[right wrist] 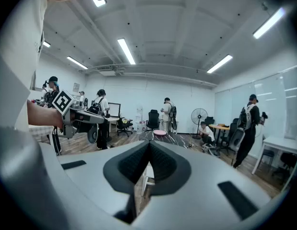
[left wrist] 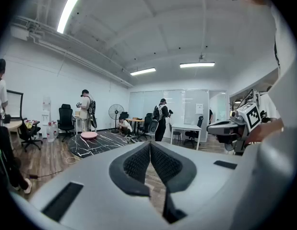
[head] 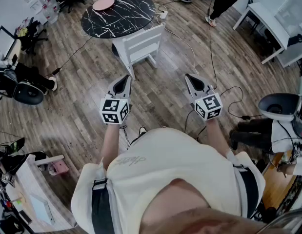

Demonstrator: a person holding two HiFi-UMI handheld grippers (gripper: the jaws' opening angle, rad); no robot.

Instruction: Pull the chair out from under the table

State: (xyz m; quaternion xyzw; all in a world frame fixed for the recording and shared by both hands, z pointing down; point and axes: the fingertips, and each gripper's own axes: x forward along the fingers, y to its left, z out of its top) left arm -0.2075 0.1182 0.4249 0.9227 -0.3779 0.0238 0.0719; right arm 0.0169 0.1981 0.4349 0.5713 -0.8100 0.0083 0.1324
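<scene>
Currently I have both claws pressed together and empty, the left gripper (head: 125, 78) and right gripper (head: 189, 77) side by side at mid-frame, with the white chair (head: 141, 45) above them, upper middle, at the black marble table's (head: 119, 13) near edge.

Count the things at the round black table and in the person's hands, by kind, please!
Grippers: 2 (left gripper, right gripper)
Round black table: 1
White chair: 1
Pink plate: 1
Total: 5
</scene>
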